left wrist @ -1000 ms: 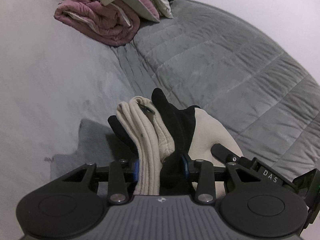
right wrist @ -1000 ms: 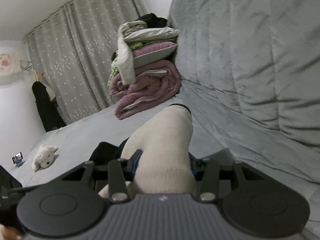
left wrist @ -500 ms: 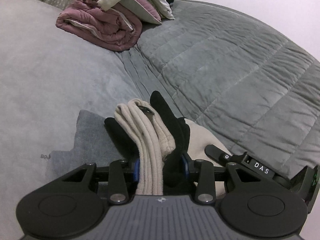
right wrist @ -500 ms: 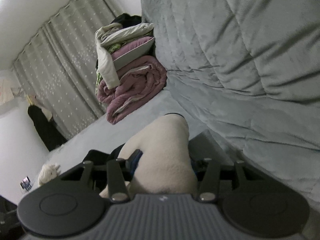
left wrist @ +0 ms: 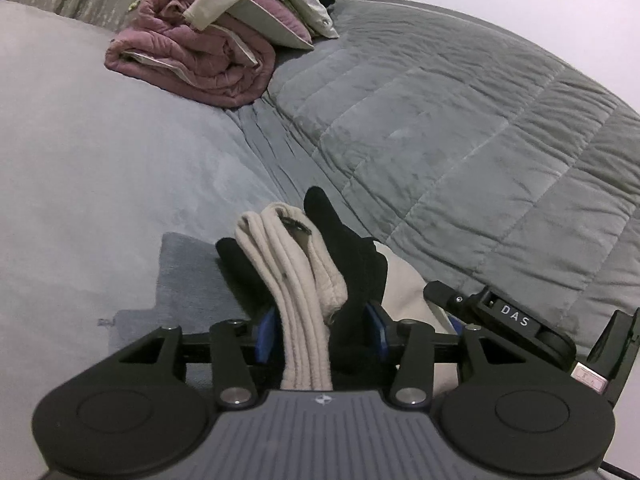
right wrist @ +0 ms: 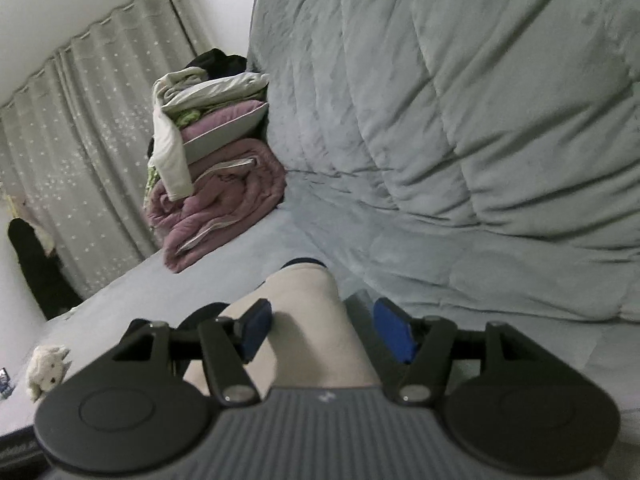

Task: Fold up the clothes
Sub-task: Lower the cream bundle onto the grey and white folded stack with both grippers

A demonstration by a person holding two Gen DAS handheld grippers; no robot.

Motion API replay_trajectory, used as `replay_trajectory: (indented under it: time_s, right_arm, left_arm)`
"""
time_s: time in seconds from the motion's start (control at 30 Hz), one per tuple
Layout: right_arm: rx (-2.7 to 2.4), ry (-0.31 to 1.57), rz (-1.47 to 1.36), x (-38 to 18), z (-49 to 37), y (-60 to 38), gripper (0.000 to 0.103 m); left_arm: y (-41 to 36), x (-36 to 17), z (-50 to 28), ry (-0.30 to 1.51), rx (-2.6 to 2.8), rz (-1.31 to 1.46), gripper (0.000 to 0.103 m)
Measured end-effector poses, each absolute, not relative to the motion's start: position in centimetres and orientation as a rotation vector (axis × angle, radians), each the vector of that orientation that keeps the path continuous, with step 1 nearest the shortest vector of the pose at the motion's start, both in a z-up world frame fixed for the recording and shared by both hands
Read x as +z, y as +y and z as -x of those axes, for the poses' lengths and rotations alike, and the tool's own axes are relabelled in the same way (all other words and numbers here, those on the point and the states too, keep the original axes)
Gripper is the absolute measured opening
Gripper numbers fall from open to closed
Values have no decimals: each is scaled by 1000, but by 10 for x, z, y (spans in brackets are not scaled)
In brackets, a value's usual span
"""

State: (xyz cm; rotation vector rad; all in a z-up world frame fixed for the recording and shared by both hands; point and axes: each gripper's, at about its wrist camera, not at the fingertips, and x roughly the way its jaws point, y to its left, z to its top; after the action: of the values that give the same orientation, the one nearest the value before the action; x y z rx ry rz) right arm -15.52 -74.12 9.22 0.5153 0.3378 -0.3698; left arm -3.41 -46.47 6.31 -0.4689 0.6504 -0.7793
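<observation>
Garment point(left wrist: 304, 292): soft, light, floppy cream-and-black bundle. Left gripper point(left wrist: 320, 328) opening, cloth bunched between jaws; right gripper point(right wrist: 320, 328) opening, pads clear. Best regripped at folded edge.

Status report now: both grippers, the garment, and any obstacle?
Left gripper opening, cream-and-black garment bunched between pads. Right gripper opening, pads off cloth. Nothing blocking.

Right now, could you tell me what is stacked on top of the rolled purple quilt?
On the purple quilt lies a purple pillow, then pale and green clothes and a black garment. Whatever sits deeper inside the pile is covered.
</observation>
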Motion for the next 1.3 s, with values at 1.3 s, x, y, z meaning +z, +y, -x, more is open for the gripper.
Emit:
replay_trajectory:
  time_s: [1.3]
  right_arm:
    - [-377,494,-331,87,157,-673,33]
  left_arm:
    - [-505,58,35,457,-738,21,15]
